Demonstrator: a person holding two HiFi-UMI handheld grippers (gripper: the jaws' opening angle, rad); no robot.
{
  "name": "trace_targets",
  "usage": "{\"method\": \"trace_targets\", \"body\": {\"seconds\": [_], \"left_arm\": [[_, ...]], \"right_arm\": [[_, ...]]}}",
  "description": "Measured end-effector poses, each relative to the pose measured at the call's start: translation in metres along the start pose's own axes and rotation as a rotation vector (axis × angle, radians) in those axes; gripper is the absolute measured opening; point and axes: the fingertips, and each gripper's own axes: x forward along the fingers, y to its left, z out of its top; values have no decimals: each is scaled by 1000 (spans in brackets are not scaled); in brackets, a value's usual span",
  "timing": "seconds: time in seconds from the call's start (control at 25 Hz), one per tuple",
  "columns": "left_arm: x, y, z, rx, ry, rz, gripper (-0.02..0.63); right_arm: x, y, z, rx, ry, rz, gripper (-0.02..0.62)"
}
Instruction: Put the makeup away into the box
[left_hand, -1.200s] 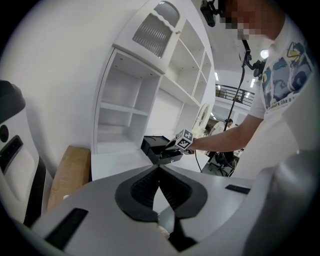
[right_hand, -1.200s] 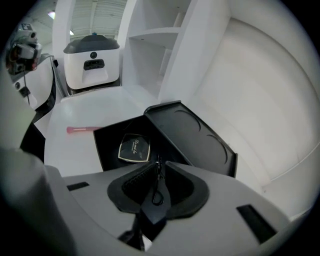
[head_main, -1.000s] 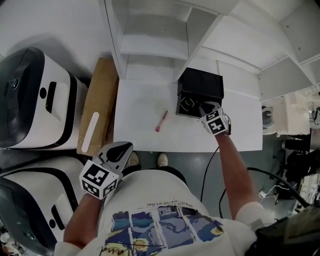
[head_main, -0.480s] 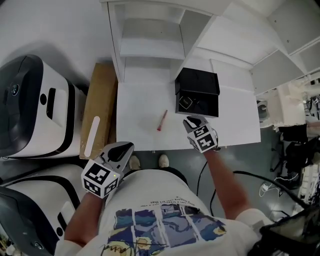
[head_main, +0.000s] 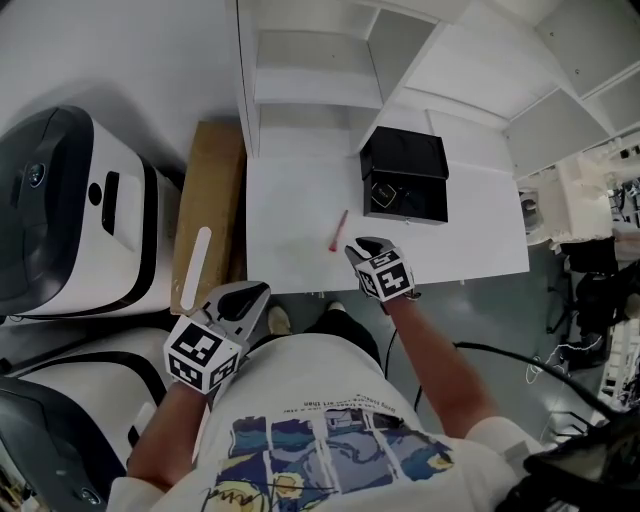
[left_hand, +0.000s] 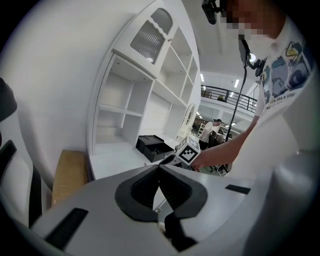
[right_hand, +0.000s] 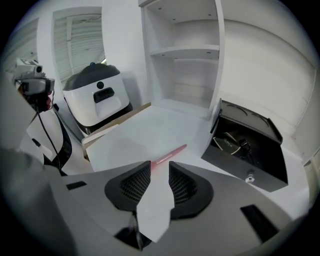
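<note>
Non-task stuff only:
- White table (head_main: 290, 215), centre frame; white shelf unit (head_main: 310, 60) at its far edge, top centre, compartments bare.
- Two white-and-black machines on the left: one upper left (head_main: 70, 200), one lower left (head_main: 60, 400).
- Cardboard slab (head_main: 215, 190) between the upper machine and the table's left edge, white strip (head_main: 195, 268) lying on it.
- Grey floor (head_main: 470, 310) below the table; black cable (head_main: 500, 350) across it, lower right.
- White equipment clutter (head_main: 590, 220) at right edge, details unclear.
- Left gripper view: railing (left_hand: 225, 92) and a person (left_hand: 216, 125) far back.

No legible text anywhere; lettering on the shirt (head_main: 300, 380) too small.
</note>
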Motion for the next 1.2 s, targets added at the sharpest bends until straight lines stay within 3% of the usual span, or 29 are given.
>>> {"method": "trace_targets", "body": {"seconds": [0.24,0.48,0.68,0.96,1.2], "left_arm": [[-15,3,-6,-11,-1,26,14],[-31,10,-17,-35,7,67,14],[-40,16,-24,-52,6,86,14],[-39,14,-22,-47,-6,71,14],[-38,14,-21,-40,-9,63,14]], "right_arm": [[35,5,6,142,6,20,153],[56,-6,5,225,47,-52,181],[58,-11,2,181,67,-113,140],[57,-9,-2,137,89,-109,65],[47,-7,-2,94,82,-100,64]]}}
